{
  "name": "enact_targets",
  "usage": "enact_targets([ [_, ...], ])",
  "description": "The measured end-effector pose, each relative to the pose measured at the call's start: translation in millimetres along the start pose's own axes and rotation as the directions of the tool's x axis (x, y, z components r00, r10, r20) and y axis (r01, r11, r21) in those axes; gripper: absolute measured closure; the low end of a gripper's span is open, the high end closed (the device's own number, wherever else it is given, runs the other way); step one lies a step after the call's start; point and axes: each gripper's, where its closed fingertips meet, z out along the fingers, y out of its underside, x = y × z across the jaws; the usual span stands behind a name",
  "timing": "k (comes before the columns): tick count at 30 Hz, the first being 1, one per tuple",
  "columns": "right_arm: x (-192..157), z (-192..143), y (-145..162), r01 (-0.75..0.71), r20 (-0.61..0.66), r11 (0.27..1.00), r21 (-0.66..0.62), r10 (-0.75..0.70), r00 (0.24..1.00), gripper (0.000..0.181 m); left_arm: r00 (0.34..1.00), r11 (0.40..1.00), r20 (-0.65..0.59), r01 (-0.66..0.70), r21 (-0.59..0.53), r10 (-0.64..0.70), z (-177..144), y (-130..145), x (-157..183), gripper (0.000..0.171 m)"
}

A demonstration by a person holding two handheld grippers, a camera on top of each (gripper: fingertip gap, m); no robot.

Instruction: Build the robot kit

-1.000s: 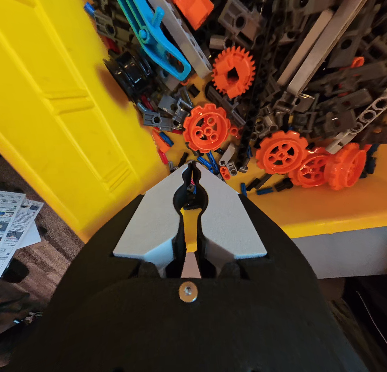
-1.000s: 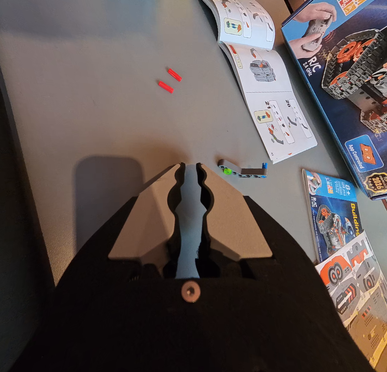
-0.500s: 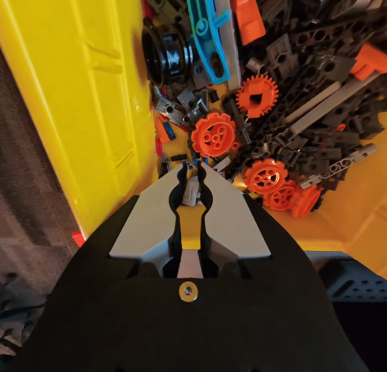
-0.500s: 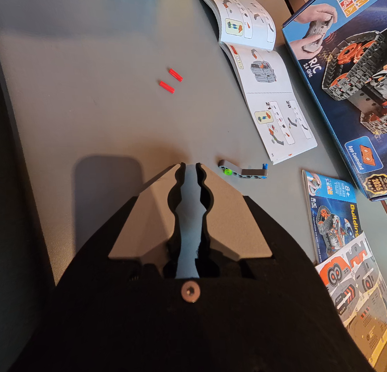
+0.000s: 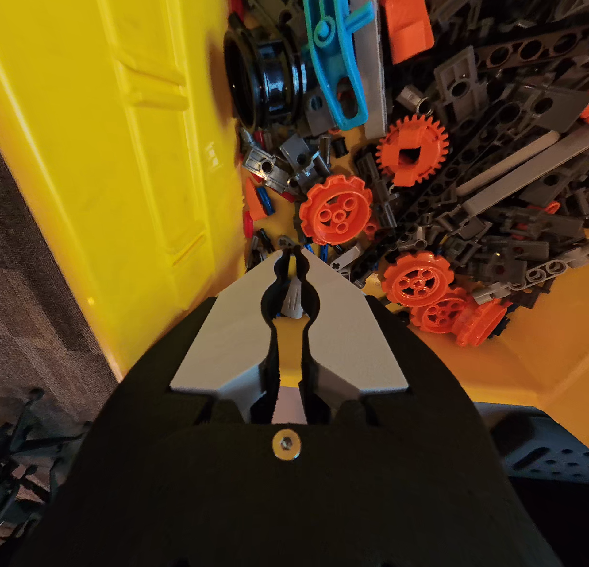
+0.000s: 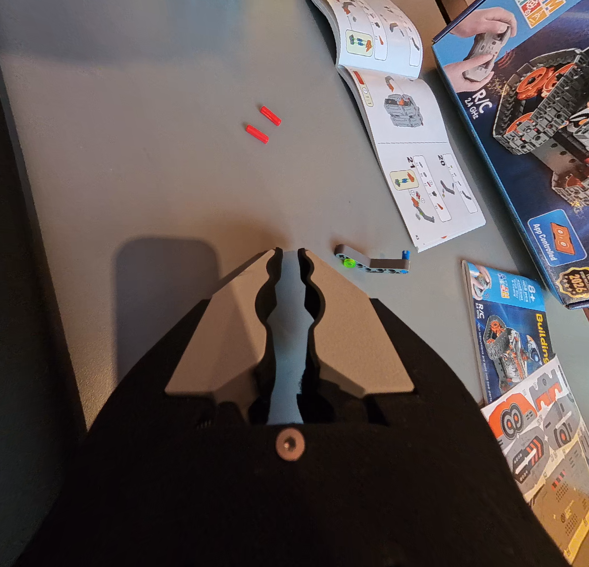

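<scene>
Grey matte worktop [image 6: 159, 137], dark edge along its left side; warm light patch mid-surface, soft shadows. Brown patterned carpet floor [image 5: 35, 296] beside the worktop. Dim, warm room lighting.

Left gripper [image 5: 291, 255] fingers pinch a grey piece [image 5: 294, 299] (over yellow bin [image 5: 127, 137]).

we note a yellow bin [image 5: 127, 169] holding orange gears [image 5: 336, 213], a teal beam [image 5: 331, 57], a glossy black wheel hub [image 5: 264, 79] and dark grey parts. we record two red pins [image 6: 263, 124] on a grey table [image 6: 159, 137], a grey beam [image 6: 371, 260] with a green stud, and a blue box [image 6: 526, 169].
</scene>
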Motion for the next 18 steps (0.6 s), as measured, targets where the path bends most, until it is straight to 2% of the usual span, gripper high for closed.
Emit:
enact_targets([
  [13,-0.3,0.0,-0.1,-0.001,0.002,1.000,0.001,0.001,1.000,0.171,0.999,1.000,0.033,0.009,0.000,-0.009,0.6,-0.1,-2.2,0.160],
  [18,-0.7,0.1,-0.1,0.000,0.004,1.000,0.001,0.000,1.000,0.172,1.000,1.000,0.029,-0.005,-0.013,0.005,3.5,2.5,-1.8,0.162],
])
